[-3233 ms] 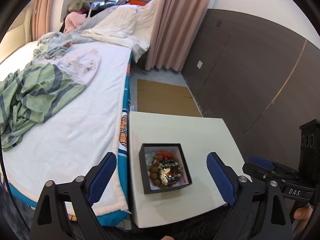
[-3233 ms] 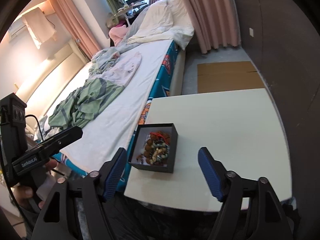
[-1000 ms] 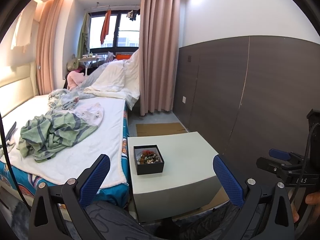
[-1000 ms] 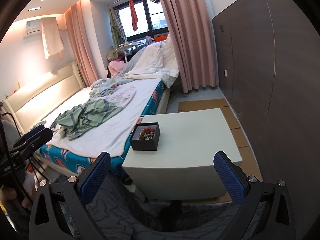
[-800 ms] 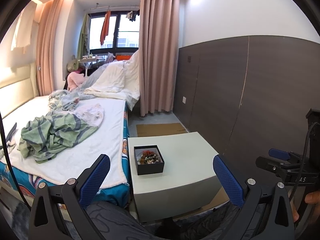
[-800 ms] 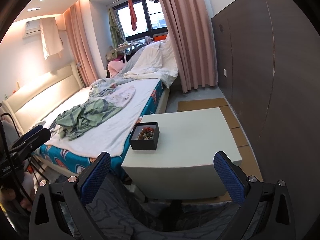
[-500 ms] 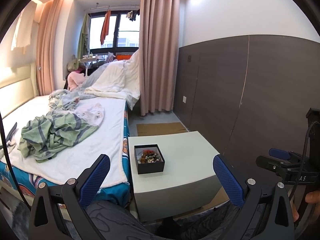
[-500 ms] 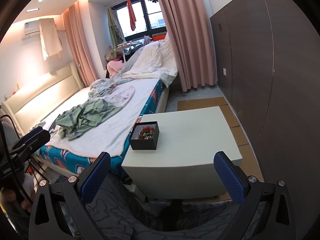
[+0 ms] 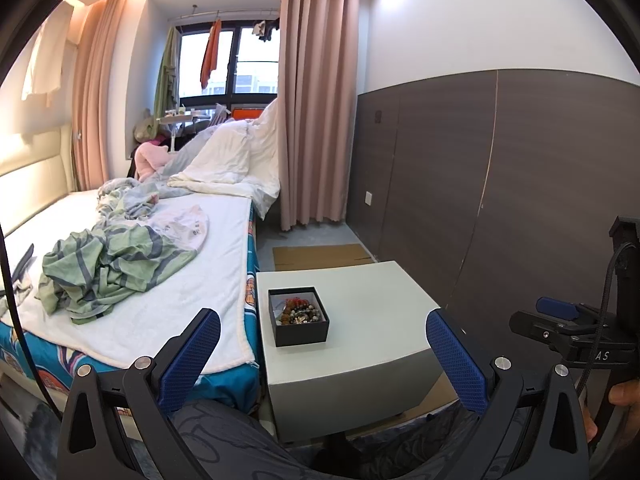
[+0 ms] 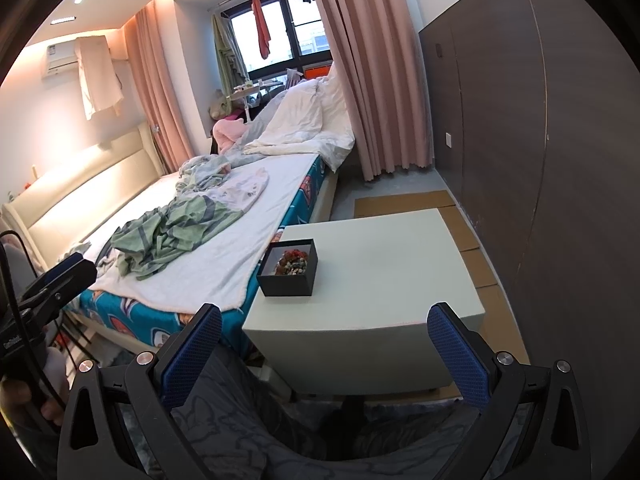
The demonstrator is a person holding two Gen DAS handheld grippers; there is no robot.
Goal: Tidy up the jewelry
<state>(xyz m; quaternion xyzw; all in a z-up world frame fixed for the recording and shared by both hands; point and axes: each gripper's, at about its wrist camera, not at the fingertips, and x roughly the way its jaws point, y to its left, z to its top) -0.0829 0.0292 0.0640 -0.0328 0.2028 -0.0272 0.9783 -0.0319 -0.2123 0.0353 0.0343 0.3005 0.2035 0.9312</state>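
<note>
A small black box (image 9: pixel 299 317) (image 10: pixel 289 268) with a heap of beaded jewelry (image 9: pixel 298 311) (image 10: pixel 292 262) in it sits on the left part of a pale green table (image 9: pixel 372 320) (image 10: pixel 384 264). My left gripper (image 9: pixel 320 356) is open and empty, held well back from the table and above a person's lap. My right gripper (image 10: pixel 324 356) is open and empty too, likewise short of the table's near edge. Each gripper shows at the side of the other's view, held in a hand.
A bed (image 9: pixel 132 280) with a white sheet and a crumpled green striped cloth (image 9: pixel 108 264) stands left of the table. A dark panelled wall (image 9: pixel 520 200) runs along the right. Flat cardboard (image 9: pixel 320 258) lies on the floor beyond the table, before a pink curtain (image 9: pixel 316 120).
Since 3.2 s ago both grippers have pulled back and up from close over the box. Over the last second the views barely shift; both stay open.
</note>
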